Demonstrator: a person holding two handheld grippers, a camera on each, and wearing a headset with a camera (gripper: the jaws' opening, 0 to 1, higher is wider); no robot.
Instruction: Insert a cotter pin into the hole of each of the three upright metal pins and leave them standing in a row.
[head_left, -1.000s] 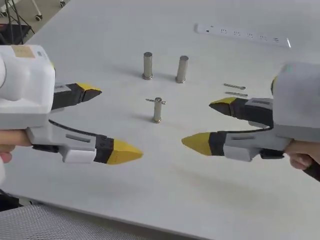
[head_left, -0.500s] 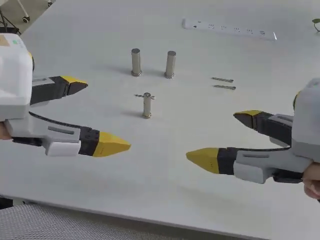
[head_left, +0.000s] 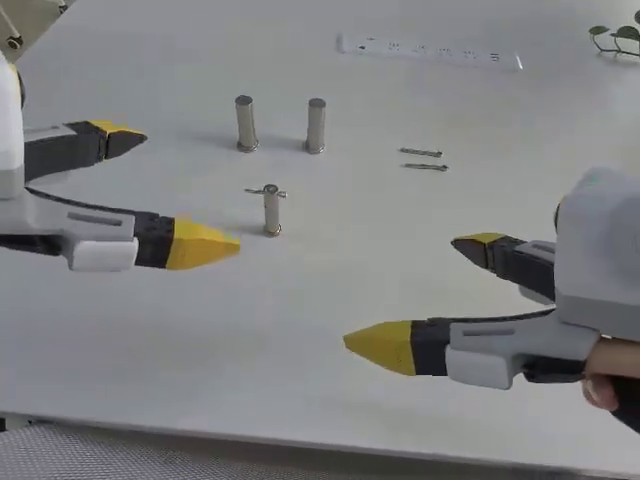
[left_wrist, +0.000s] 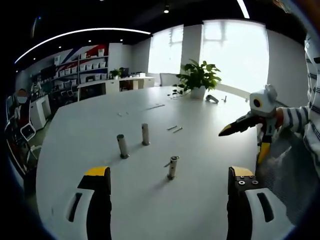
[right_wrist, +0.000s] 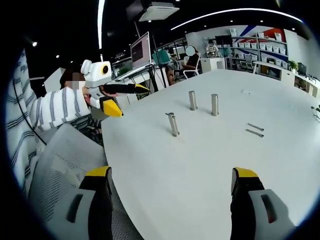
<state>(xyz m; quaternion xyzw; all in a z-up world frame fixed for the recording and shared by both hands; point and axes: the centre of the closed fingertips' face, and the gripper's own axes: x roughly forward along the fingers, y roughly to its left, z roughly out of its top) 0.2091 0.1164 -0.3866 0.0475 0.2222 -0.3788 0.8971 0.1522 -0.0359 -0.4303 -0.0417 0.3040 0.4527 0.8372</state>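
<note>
- The white table (head_left: 330, 300) ran across the whole head view, and all the parts stood or lay on its far half.
- The right gripper (head_left: 400, 292) hovered over the near right of the table with its yellow-tipped jaws spread wide and nothing between them. A hand held it at the lower right edge.
- The left gripper (head_left: 190, 190) hung over the left side of the table. Its jaws also stood wide apart and empty, and they pointed toward the middle.
- A white power strip (head_left: 430, 50) lay flat near the far edge, well apart from the pins.
- Two bare metal pins (head_left: 245, 123) stood upright side by side toward the back.
- A third metal pin (head_left: 271, 212) stood upright in front of that pair, closer to the person, so the three made a triangle instead of one line.
- A cotter pin (head_left: 264, 191) sat crosswise through the top of the third metal pin and stuck out mostly to its left.
- Two loose cotter pins (head_left: 421, 153) lay flat to the right of the back pair, one just beside the other and roughly parallel, and clear of both grippers.
</note>
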